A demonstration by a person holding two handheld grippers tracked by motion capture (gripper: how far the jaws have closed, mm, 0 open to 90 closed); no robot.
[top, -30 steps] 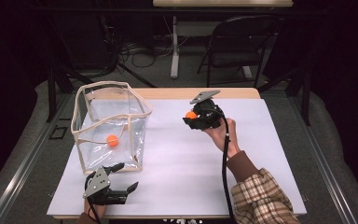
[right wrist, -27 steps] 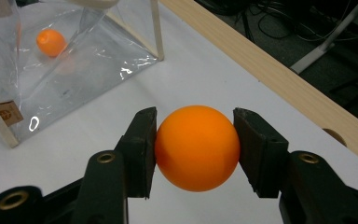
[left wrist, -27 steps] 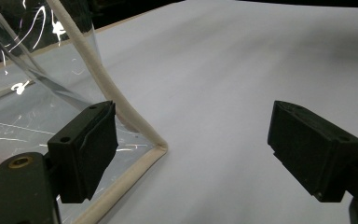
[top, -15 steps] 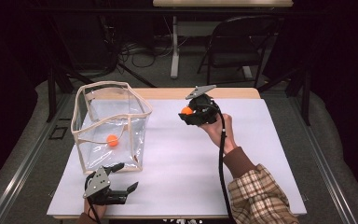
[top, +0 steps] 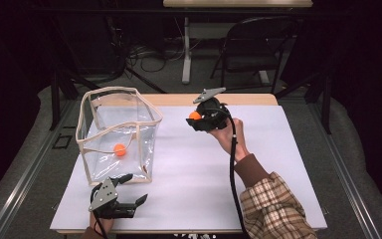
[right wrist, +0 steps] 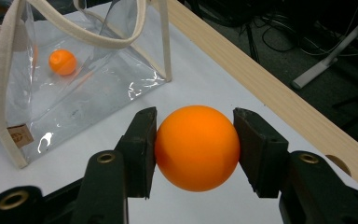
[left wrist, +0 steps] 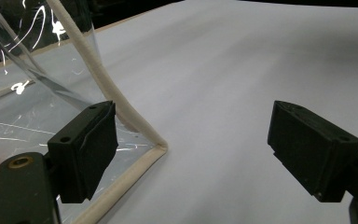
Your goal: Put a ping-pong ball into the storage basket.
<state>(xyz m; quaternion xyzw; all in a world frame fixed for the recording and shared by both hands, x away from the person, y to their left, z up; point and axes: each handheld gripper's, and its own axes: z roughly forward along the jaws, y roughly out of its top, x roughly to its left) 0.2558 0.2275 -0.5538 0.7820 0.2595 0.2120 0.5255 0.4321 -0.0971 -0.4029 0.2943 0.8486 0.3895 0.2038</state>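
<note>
My right gripper (top: 195,118) is shut on an orange ball (right wrist: 197,147), held in the air above the far middle of the white table top and pointing left toward a clear plastic bag (top: 119,130) with cream trim. A second orange ball (top: 120,149) lies on the floor of that bag, and it appears through the bag wall in the right gripper view (right wrist: 62,62). My left gripper (top: 130,189) rests on the table near the front edge, just in front of the bag's near corner (left wrist: 157,145), with its jaws wide open and nothing between them.
The white sheet (top: 258,174) covers a wooden table whose far edge (right wrist: 279,98) lies close behind the held ball. A folding chair (top: 258,45) and cables stand on the floor beyond the table. A plaid sleeve (top: 278,209) crosses the right front.
The right gripper with the ball has drifted slightly left toward the bag. The left gripper has not moved.
</note>
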